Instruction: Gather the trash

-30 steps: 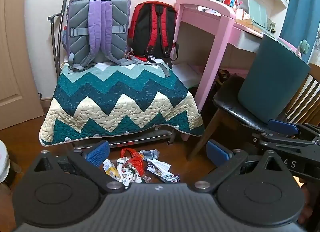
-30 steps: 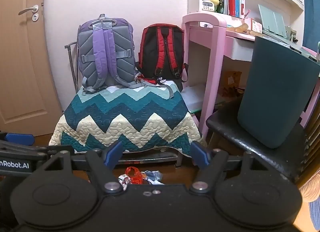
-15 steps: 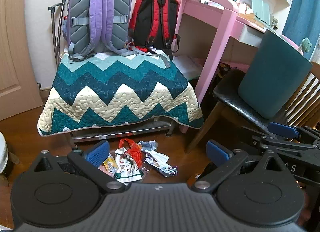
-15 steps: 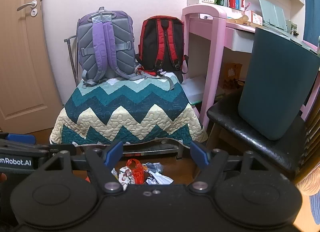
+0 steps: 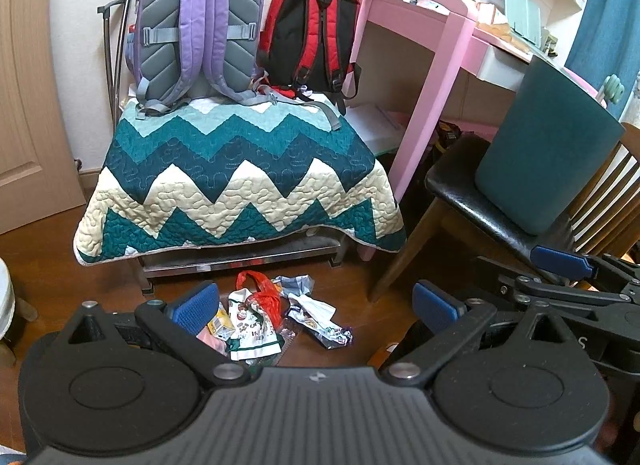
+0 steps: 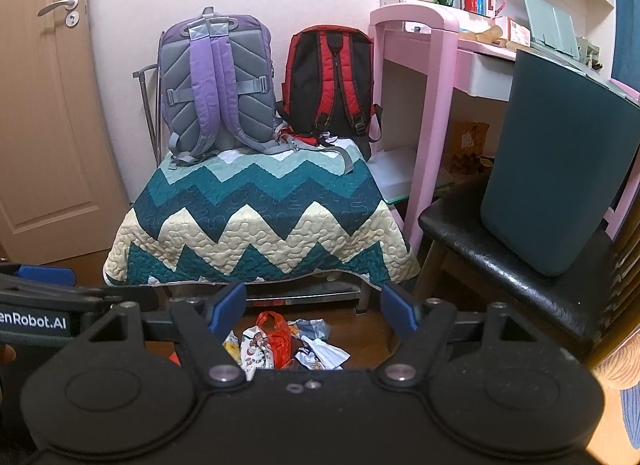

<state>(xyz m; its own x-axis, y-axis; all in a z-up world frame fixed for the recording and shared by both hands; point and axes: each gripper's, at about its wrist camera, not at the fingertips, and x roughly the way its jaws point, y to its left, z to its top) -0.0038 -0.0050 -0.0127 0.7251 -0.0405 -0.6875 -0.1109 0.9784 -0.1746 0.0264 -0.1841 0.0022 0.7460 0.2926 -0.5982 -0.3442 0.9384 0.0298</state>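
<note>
A heap of wrappers [image 5: 280, 315] lies on the floor [image 5: 40, 257] at lower centre, just before a quilt-covered bench [image 5: 236, 181]. Two backpacks [image 5: 200, 25] stand side by side at the back of the bench, against the wall. Right of the bench is a desk [image 5: 424, 9]. A chair [image 5: 480, 205] at right carries a bin [image 5: 548, 145].
</note>
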